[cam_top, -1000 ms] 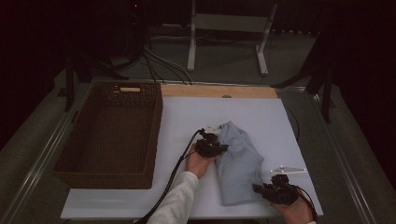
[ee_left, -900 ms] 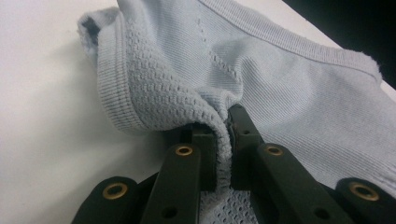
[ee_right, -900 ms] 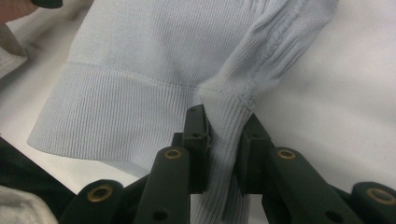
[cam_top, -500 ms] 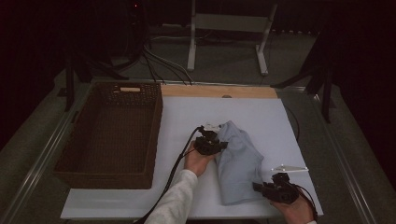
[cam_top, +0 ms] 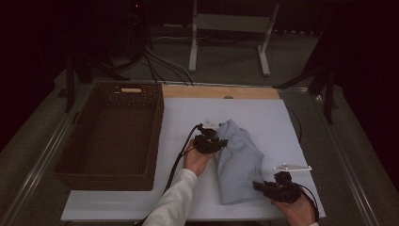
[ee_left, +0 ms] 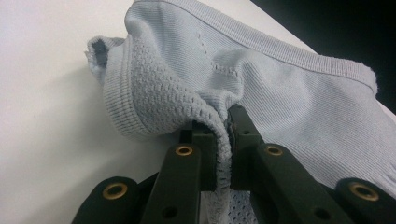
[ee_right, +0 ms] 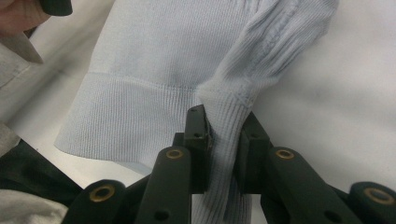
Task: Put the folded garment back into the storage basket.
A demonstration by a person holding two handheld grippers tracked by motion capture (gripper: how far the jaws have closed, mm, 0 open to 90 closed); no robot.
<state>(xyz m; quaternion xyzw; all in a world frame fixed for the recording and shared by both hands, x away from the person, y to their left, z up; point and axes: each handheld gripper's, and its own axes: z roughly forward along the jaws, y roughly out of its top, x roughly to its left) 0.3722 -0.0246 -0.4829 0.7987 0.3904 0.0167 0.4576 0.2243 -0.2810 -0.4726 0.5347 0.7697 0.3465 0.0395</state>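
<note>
A pale blue knit garment (cam_top: pixel 240 160) lay rumpled right of centre on the white bench (cam_top: pixel 179 117), the left claw (ee_left: pixel 223 140) clamped on its waffle-knit edge, the right claw (ee_right: pixel 223 140) clamped on a ribbed cuff near the front edge. A brown wicker basket (cam_top: pixel 94 176) stood well apart at left; dark floor surrounded the bench.

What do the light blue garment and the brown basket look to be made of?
The light blue knit sweater looks like a soft, matte knitted yarn, perhaps cotton: ribbed bands and an open mesh-stitch panel show where the left hand-held gripper pinches it. The brown basket looks like woven wicker or rattan, judging by its textured walls; the fibre itself is unclear.
</note>
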